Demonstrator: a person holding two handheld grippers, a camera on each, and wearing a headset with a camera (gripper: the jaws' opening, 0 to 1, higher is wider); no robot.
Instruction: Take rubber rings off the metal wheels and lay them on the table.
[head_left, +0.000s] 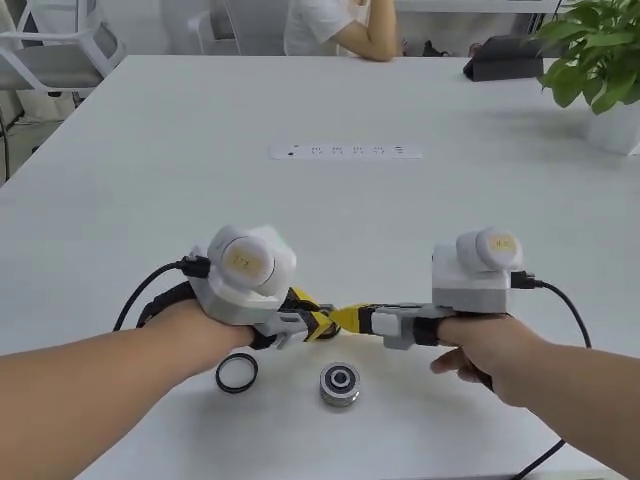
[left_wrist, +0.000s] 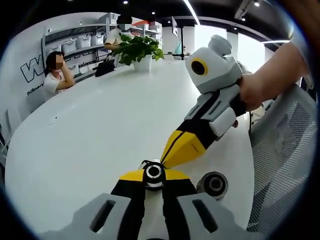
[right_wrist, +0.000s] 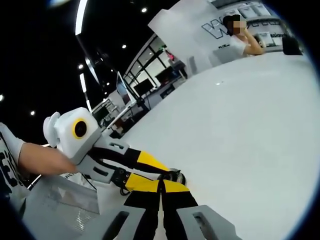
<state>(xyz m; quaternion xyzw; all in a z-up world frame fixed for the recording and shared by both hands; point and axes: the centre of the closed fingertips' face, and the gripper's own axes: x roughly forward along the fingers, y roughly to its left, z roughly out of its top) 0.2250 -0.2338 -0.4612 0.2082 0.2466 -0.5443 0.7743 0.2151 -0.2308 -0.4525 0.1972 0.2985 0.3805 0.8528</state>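
Here, wheel in left hand-held gripper, right hand-held gripper seemingly touching.

Left gripper clamped on metal wheel; right gripper, tips closed, touches it; second wheel beside, on table

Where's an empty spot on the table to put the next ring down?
The wide bare stretch of white table between the white power strip and the two grippers is free. It's crowded near the front edge: the black rubber ring and a loose round metal wheel lie close by the left gripper and right gripper.
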